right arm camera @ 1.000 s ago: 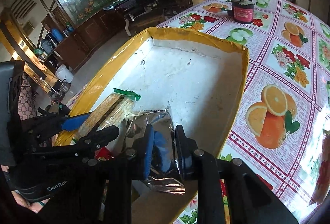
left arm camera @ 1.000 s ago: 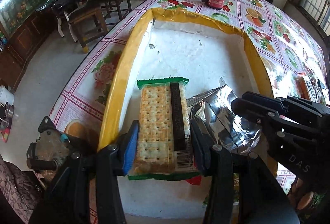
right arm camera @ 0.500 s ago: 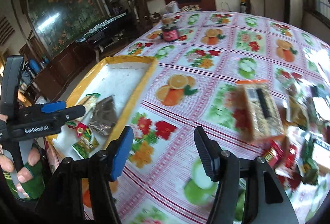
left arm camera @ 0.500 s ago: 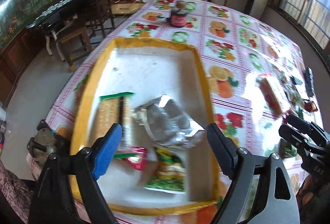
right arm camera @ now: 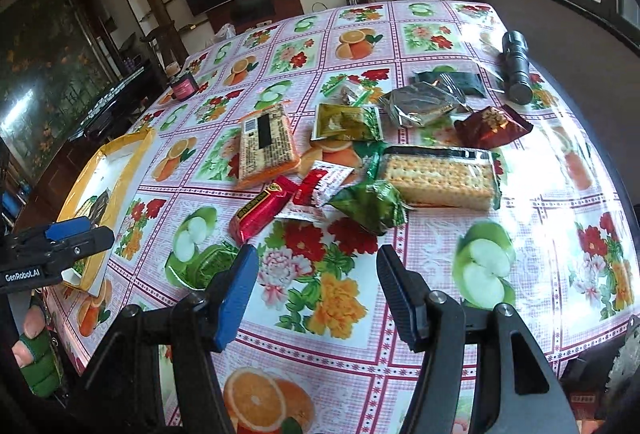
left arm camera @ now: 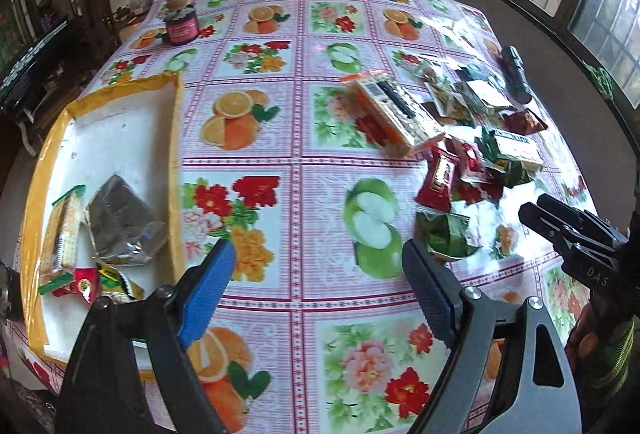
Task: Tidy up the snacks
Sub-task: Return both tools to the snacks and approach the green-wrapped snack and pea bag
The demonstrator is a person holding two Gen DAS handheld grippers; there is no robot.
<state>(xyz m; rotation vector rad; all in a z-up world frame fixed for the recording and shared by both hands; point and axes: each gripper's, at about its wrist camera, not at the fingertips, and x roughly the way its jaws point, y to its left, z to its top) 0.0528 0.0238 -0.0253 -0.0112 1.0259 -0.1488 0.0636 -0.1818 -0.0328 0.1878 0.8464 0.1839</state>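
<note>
Under the silver pouch (left arm camera: 122,224), tray (left arm camera: 176,154) snacks partly hidden.

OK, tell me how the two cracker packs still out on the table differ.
The orange-edged cracker pack shows a printed label with a barcode; the green-edged cracker pack shows bare crackers through clear wrap. The orange-edged one lies nearer the tray. Both lie flat, ungripped.

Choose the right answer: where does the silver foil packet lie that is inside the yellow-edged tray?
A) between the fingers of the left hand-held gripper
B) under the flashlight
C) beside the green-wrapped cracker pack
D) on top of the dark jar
C: in the left wrist view the silver foil packet lies in the yellow-edged tray, right beside the green-wrapped cracker pack.
</note>
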